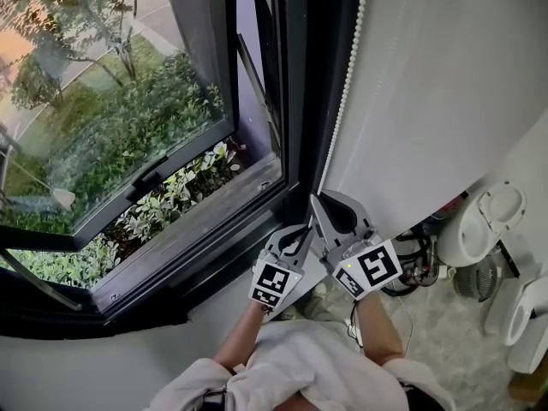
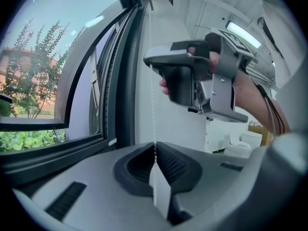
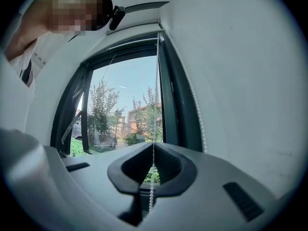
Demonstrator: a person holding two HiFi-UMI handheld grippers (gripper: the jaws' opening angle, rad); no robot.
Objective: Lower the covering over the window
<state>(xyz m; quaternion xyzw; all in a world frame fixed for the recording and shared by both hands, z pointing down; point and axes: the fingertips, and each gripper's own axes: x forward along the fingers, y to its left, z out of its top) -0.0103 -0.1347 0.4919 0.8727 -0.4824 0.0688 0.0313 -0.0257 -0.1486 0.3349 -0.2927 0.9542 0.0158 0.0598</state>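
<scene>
Where the person's white sleeves [image 1: 282,375] enter at the lower edge of the head view, both forearms are seen extended towards the window. The left gripper [image 1: 295,236] and the right gripper [image 1: 318,205] are held close together, just beside the lower right corner of the window frame [image 1: 295,101].

In the left gripper view, the left gripper [image 2: 155,150] is shown with its fingers pressed together on the bead chain [image 2: 153,109], which is pinched at the jaw seam. From there the chain rises straight to the right gripper [image 2: 151,64], which is held in a hand [image 2: 211,61] directly above.

In the right gripper view, the right gripper [image 3: 153,148] is likewise shown with its fingers pressed together on the bead chain [image 3: 156,95]. The strand is pinched between the ribbed pads and continues upward along the frame. A second strand [image 3: 195,105] is seen just to the right, against the white wall [image 3: 240,81].

In the head view, the bead chain [image 1: 342,101] is located along the right side of the frame, beside the white wall [image 1: 445,84]. The covering itself cannot be made out; the glass is seen uncovered.

Beyond the frame, an open sash [image 1: 145,174] is tilted outward. Shrubs [image 1: 128,127] are seen below it, with trees [image 3: 103,109] and a building [image 3: 139,117] further off.
</scene>
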